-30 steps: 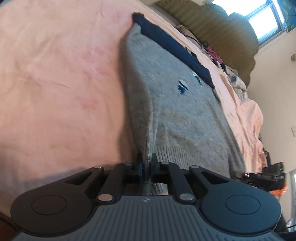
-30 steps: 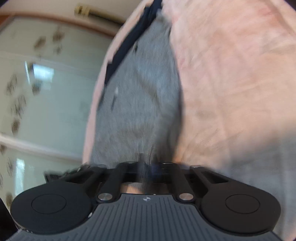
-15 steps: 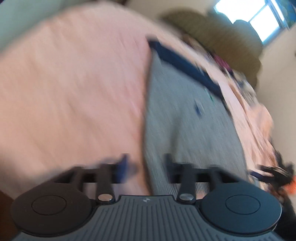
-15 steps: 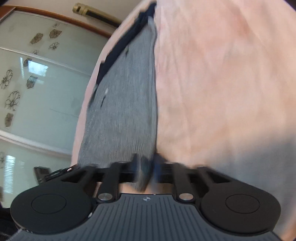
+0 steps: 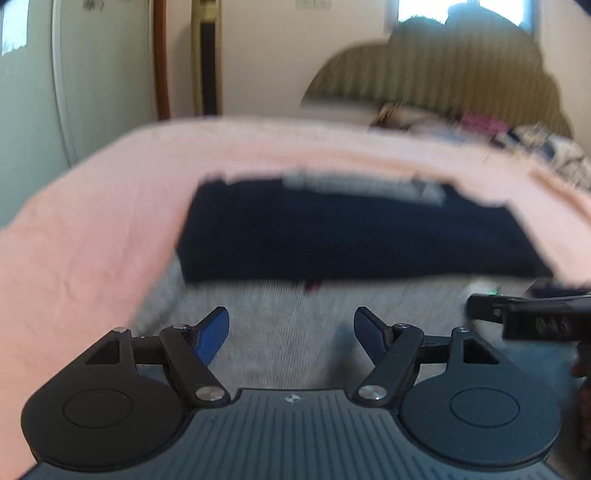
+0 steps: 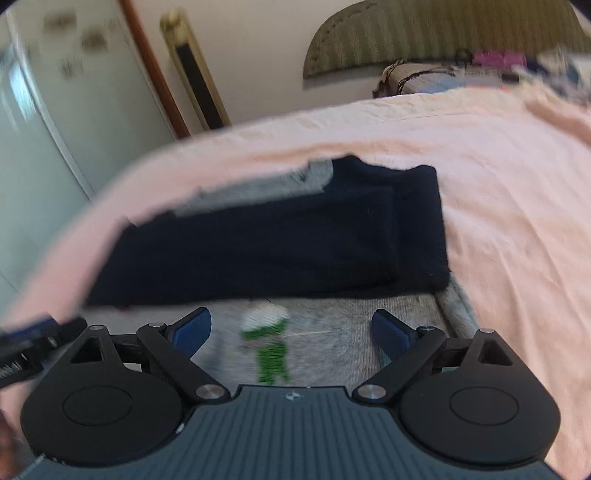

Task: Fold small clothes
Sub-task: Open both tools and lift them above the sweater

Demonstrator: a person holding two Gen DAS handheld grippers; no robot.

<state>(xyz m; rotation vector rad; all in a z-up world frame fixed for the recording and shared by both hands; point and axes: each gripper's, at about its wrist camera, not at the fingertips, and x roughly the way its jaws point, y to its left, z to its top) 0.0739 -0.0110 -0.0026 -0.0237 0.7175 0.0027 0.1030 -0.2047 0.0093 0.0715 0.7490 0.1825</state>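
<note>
A small grey knitted sweater (image 5: 295, 332) (image 6: 332, 332) with dark navy sleeves (image 5: 351, 236) (image 6: 277, 243) lies flat on the pink bedsheet (image 5: 92, 240) (image 6: 517, 203). The navy sleeves lie folded across its upper part. A green and white motif (image 6: 267, 343) shows on the grey knit. My left gripper (image 5: 291, 332) hovers over the grey part, its jaws opening with nothing pinched between them. My right gripper (image 6: 291, 332) hangs over the motif, its jaws also opening wide and empty. The right gripper (image 5: 528, 314) shows at the right edge of the left wrist view.
A green striped headboard (image 5: 443, 66) (image 6: 443, 33) stands at the far end of the bed, with a pile of mixed clothes (image 5: 498, 129) (image 6: 480, 70) before it. A pale wardrobe door (image 5: 92, 74) (image 6: 55, 110) lies to the left. Bare pink sheet extends to the right.
Both grippers let go of the grey hem and opened. Both views swung round and now look squarely over the sweater toward the headboard. The sweater now lies flat.
</note>
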